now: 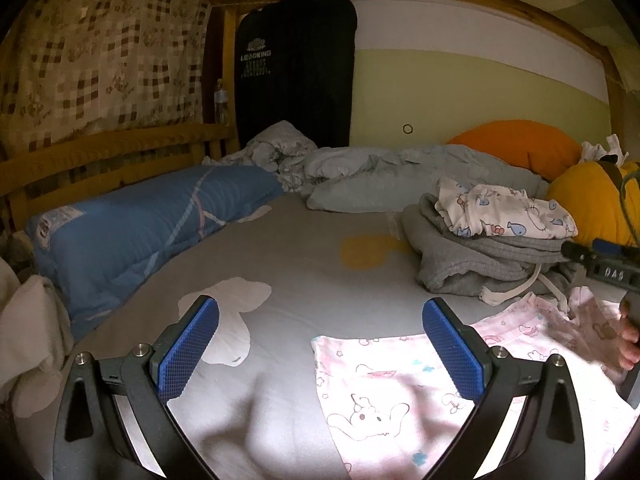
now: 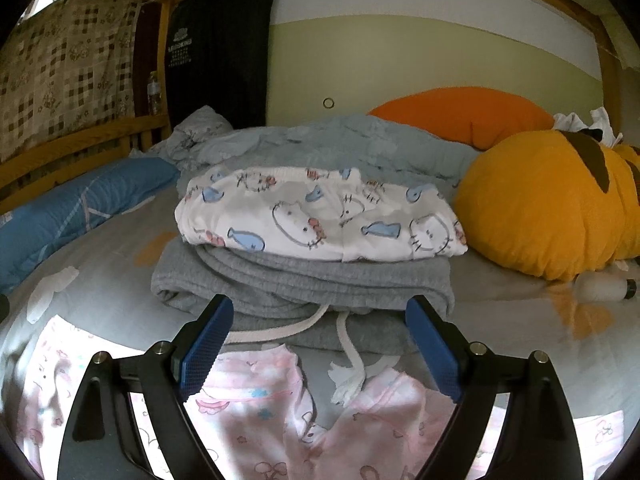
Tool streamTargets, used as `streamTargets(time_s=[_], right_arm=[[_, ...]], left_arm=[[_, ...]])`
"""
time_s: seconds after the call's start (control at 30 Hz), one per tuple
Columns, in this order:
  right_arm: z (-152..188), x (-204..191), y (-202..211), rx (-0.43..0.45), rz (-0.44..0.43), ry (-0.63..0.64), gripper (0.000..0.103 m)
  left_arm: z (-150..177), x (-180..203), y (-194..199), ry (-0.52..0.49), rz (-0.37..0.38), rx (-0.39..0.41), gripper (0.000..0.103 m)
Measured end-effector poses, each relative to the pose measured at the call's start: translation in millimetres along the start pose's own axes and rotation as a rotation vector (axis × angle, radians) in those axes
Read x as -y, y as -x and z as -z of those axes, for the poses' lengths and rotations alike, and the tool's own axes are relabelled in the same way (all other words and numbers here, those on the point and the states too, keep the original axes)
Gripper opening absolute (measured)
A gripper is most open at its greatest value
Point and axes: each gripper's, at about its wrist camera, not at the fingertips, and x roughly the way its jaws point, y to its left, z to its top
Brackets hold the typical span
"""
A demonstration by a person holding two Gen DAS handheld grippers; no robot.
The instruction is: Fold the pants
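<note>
Pink printed pants (image 1: pixel 384 392) lie spread flat on the grey bed sheet (image 1: pixel 300 272), under and to the right of my left gripper (image 1: pixel 320 336). That gripper hovers open above the cloth's left edge with nothing between its blue pads (image 1: pixel 188 344). In the right wrist view the same pink pants (image 2: pixel 256 408) lie below my right gripper (image 2: pixel 320 344), which stands wide open and holds nothing. The right gripper's body (image 1: pixel 608 264) and a hand (image 1: pixel 630 344) show at the right edge of the left wrist view.
A folded grey garment (image 2: pixel 304 284) with a white drawstring lies just beyond the pink pants, a white cat-print garment (image 2: pixel 320 216) stacked on it. A blue quilt (image 1: pixel 132 232) lines the left, a crumpled light blanket (image 1: pixel 380 172) the back, orange and yellow cushions (image 2: pixel 548 204) the right.
</note>
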Motion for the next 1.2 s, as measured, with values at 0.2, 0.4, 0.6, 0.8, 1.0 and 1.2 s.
streamTargets(time_s=[0.2,0.4,0.6,0.8,1.0,1.2], right_arm=[[-14.8,8.9,24.1,0.048,0.039,-0.014,0.089],[-32.2,21.0,64.1,0.106,0.059,-0.032,0.089],[-43.5,34.9,105.0,0.165,0.116,-0.026,0.089],[-50.8,61.3,136.3,0.203,0.169,-0.065,0.089],[-49.8,87.1,153.2,0.205,0.218,-0.092,0.089],[-55.4,131.4,162.2,0.129,0.277,-0.167,0.089]], left_arm=[[-34.8,27.8,43.9,-0.044,-0.028,0.06,0.101],[-57.1,46.8,86.3,-0.072,-0.009,0.141,0.101],[-64.4,60.8,107.5,-0.093,0.026,0.171,0.101],[-69.8,70.5,122.6,-0.11,0.054,0.195,0.101],[-74.0,82.0,131.7,-0.127,0.093,0.196,0.101],[-104.9,127.5,123.0,-0.141,0.194,0.173,0.101]])
